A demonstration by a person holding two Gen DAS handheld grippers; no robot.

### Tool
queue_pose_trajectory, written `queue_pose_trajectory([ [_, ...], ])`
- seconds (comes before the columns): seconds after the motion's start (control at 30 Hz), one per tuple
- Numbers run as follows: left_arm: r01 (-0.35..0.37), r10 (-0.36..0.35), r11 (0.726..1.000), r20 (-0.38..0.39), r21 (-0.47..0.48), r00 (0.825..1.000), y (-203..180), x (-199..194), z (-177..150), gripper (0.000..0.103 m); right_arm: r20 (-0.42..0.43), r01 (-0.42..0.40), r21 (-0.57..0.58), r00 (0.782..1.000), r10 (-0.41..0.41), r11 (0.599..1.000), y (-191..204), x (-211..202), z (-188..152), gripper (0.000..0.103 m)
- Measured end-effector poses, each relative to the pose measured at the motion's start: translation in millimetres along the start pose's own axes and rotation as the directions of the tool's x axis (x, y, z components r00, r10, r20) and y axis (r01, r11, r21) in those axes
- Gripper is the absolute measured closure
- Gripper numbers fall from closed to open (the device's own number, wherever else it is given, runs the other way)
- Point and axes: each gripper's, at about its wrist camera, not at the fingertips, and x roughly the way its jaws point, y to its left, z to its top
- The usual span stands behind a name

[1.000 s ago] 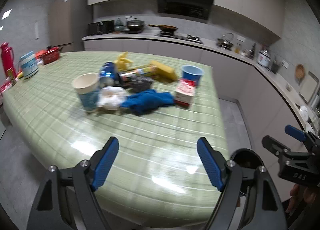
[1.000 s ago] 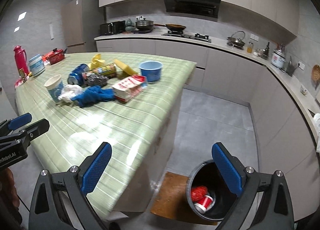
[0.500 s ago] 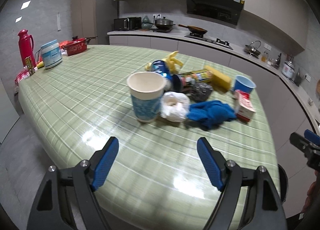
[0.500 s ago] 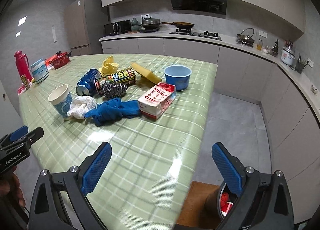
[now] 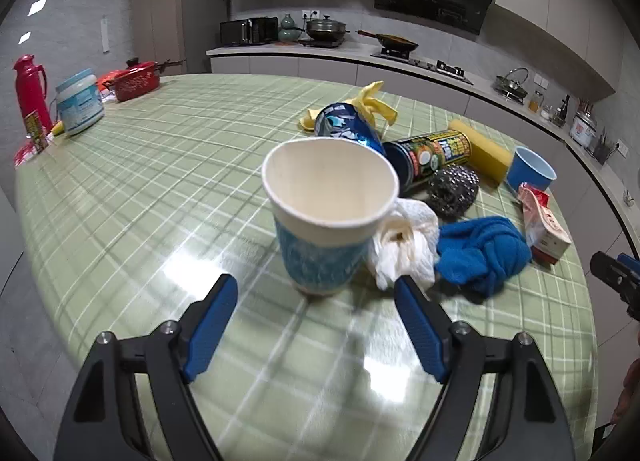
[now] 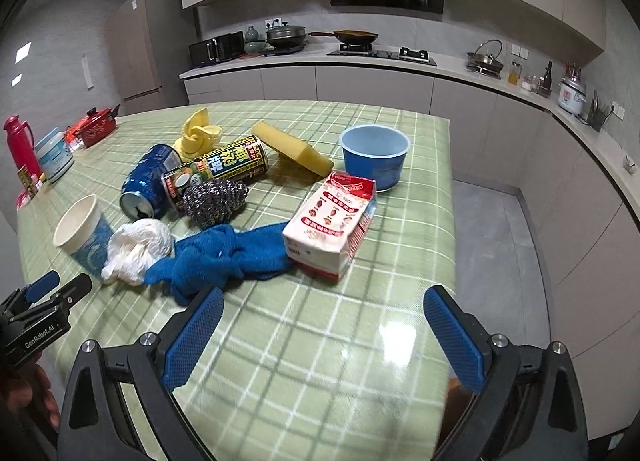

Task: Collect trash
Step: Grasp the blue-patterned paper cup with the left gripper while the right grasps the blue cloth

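Observation:
A paper cup (image 5: 326,221) (image 6: 82,235) stands upright on the green checked table (image 5: 160,181), just beyond my open left gripper (image 5: 316,293), which holds nothing. Beside the cup lie a crumpled white tissue (image 5: 404,245) (image 6: 138,247) and a blue cloth (image 5: 484,253) (image 6: 228,257). Behind them rest a blue can (image 6: 150,181), a printed can (image 6: 218,171), a steel scourer (image 6: 214,201), a banana peel (image 5: 372,105) and a yellow sponge (image 6: 294,149). A red-and-white carton (image 6: 334,231) lies a little beyond my right gripper (image 6: 324,301), open and empty.
A blue bowl (image 6: 374,155) stands near the table's right edge. At the far left are a red flask (image 5: 30,91), a white tub (image 5: 78,101) and a red pot (image 5: 136,81). A grey floor (image 6: 492,245) and counter run along the right.
Both grippers have moved in over the table toward the pile; the cup and carton loom larger. The bin on the floor has dropped out of view. Both jaws stay open.

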Motion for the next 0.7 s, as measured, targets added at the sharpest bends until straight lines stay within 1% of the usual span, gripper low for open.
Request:
queue_pose_trajectory([
  [0.17, 0.015, -0.015, 1.000, -0.007, 0.007, 1.000, 3.5, 15.6, 9.6, 0.021, -0.004, -0.002, 0.016, 1.000, 0.002, 1.000, 7.6, 15.9, 9.4, 0.002],
  [0.33, 0.033, -0.033, 0.999, -0.018, 0.007, 0.999, 8.0, 28.4, 15.1, 0.021, -0.008, -0.097, -0.020, 0.995, 0.097, 0.995, 39.4, 28.6, 12.4, 0.002],
  [0.47, 0.050, -0.050, 0.999, -0.028, 0.008, 0.998, 11.1, 33.8, 17.6, 0.021, -0.037, -0.150, -0.046, 0.988, 0.149, 0.988, 63.8, 44.5, 11.0, 0.011],
  [0.63, 0.063, -0.063, 0.998, -0.028, -0.006, 0.998, 11.8, 35.4, 19.0, 0.021, -0.069, -0.159, -0.050, 0.985, 0.155, 0.986, 77.0, 67.6, 13.8, 0.016],
  [0.7, 0.068, -0.068, 0.998, -0.038, -0.007, 0.997, 11.5, 39.2, 20.0, 0.021, -0.084, -0.163, -0.050, 0.984, 0.158, 0.985, 80.6, 75.3, 12.7, 0.021],
])
